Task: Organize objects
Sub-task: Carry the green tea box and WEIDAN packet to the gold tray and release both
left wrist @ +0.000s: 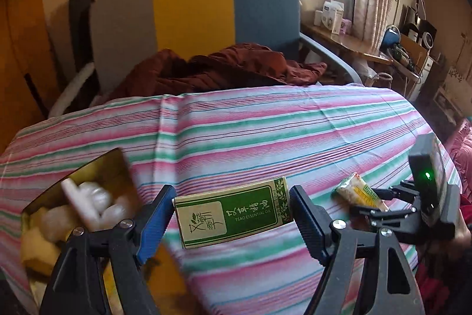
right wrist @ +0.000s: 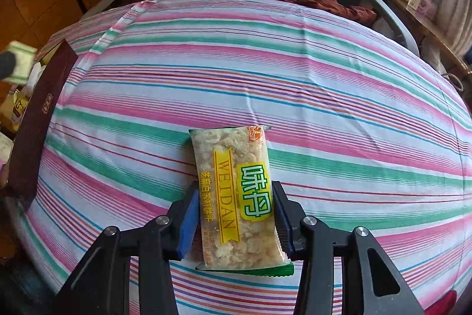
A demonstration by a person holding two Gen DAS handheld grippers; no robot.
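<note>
Right gripper (right wrist: pixel 234 214): jaws set to either side of the snack packet (right wrist: pixel 236 197), blue pads at or very near its long edges. Whether they are pressing or merely touching cannot be told; the packet appears to lie flat on the striped cloth (right wrist: pixel 295 78). The packet's long axis runs straight ahead along the fingers, its printed top end pointing away from the gripper. The grip therefore falls across the short width.

Left gripper (left wrist: pixel 233 214): jaws wide, with the green essential-oil box (left wrist: pixel 233 213) between them. The right pad looks to touch the box end; the left pad stands just clear. The box's long axis lies crosswise, spanning jaw to jaw, so closing would take it end to end. In my judgement this box is held loosely at most.

Destination: an open tin (left wrist: pixel 79 197) holding pale wrapped items sits just left of the left gripper, at the near left edge of the desk (left wrist: pixel 265 138). The left gripper is plainly the nearer to it; the right gripper (left wrist: pixel 380 205) and packet are well apart from it, across the box.

View differences: the left view shows the tin's contents and both items together. The right view shows only the tin's dark outer wall (right wrist: pixel 38 120), but alone gives the packet's label and jaw alignment. A chair (left wrist: pixel 191 14) with brown cloth stands beyond.
</note>
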